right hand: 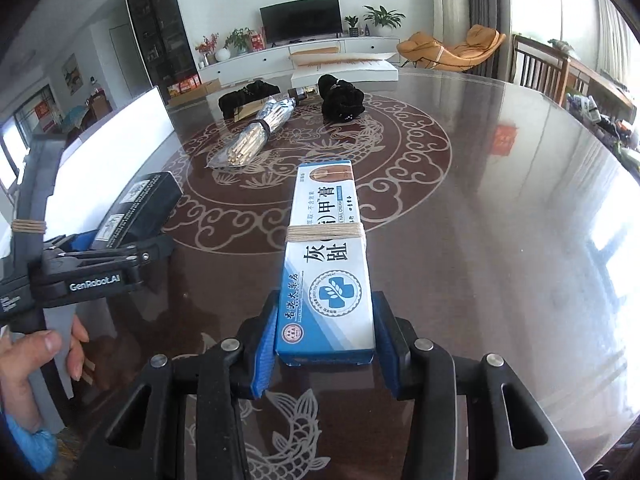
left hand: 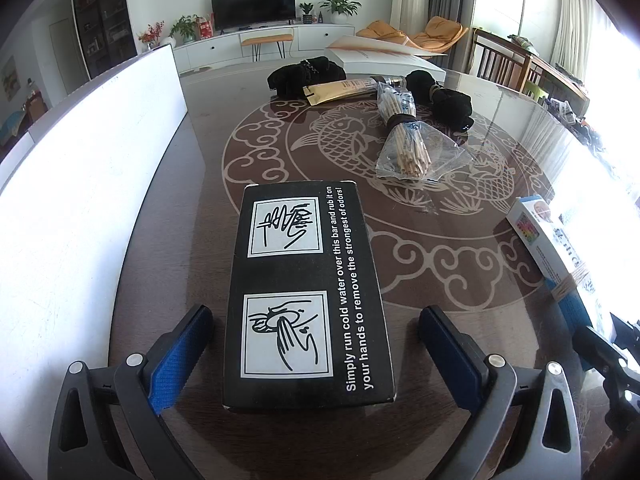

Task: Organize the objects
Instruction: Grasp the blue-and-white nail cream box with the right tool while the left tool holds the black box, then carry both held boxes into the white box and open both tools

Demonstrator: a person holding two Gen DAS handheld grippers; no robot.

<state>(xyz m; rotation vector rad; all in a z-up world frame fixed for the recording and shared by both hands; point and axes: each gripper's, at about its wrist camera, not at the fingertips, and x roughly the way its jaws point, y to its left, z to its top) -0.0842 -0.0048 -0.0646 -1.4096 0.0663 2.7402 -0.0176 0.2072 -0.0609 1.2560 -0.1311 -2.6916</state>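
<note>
A black box point(left hand: 306, 296) with white hand drawings lies on the dark round table point(left hand: 460, 264) between the fingers of my left gripper point(left hand: 314, 340). The jaws stand open, with gaps on both sides of the box. My right gripper point(right hand: 325, 344) is shut on a long blue and white ointment box point(right hand: 326, 264) tied with twine. The ointment box also shows at the right edge of the left wrist view point(left hand: 556, 248). The black box point(right hand: 136, 208) and the left gripper point(right hand: 92, 264) show at the left of the right wrist view.
A white board point(left hand: 80, 184) stands along the table's left side. Farther back lie a bag of wooden sticks point(left hand: 408, 136), a tan packet point(left hand: 340, 90), two black cloth bundles point(left hand: 304, 74) point(left hand: 448, 100) and a white flat box point(left hand: 384, 56).
</note>
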